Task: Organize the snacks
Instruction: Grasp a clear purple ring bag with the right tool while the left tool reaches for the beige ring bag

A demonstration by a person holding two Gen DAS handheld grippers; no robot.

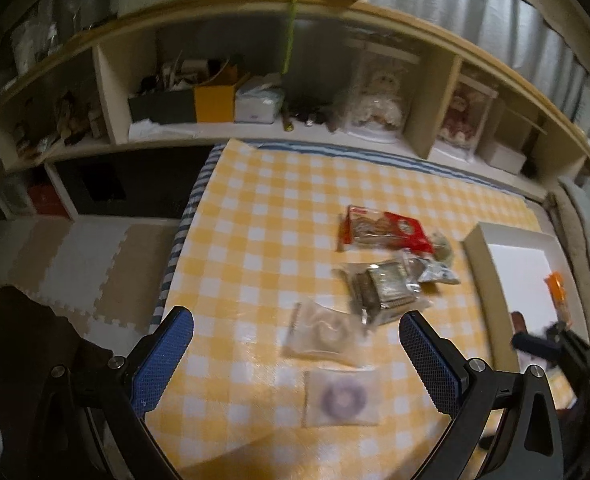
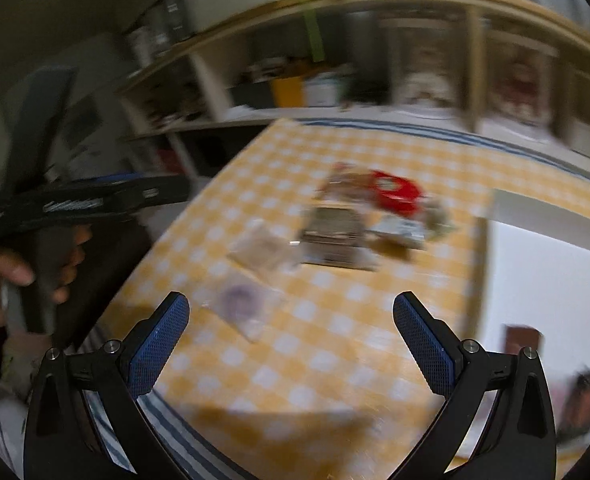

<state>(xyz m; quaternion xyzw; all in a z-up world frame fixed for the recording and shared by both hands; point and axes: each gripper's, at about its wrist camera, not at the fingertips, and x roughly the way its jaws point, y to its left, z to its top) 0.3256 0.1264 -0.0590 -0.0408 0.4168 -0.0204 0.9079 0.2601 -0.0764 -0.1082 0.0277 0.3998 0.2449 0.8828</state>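
Note:
Snack packets lie on a yellow checked tablecloth. A red biscuit pack lies farthest. A clear pack of dark wafers lies nearer, with a small silver packet beside it. Two clear bags hold ring-shaped snacks: one pale, one dark. My left gripper is open and empty above these two bags. My right gripper is open and empty above the cloth; its view is blurred, showing the red pack, wafers and dark ring bag. A white tray at right holds an orange packet.
A wooden shelf unit with boxes and dolls runs behind the table. Foam floor mats lie left of the table. In the right wrist view a hand holds the left gripper at left. The white tray is at right.

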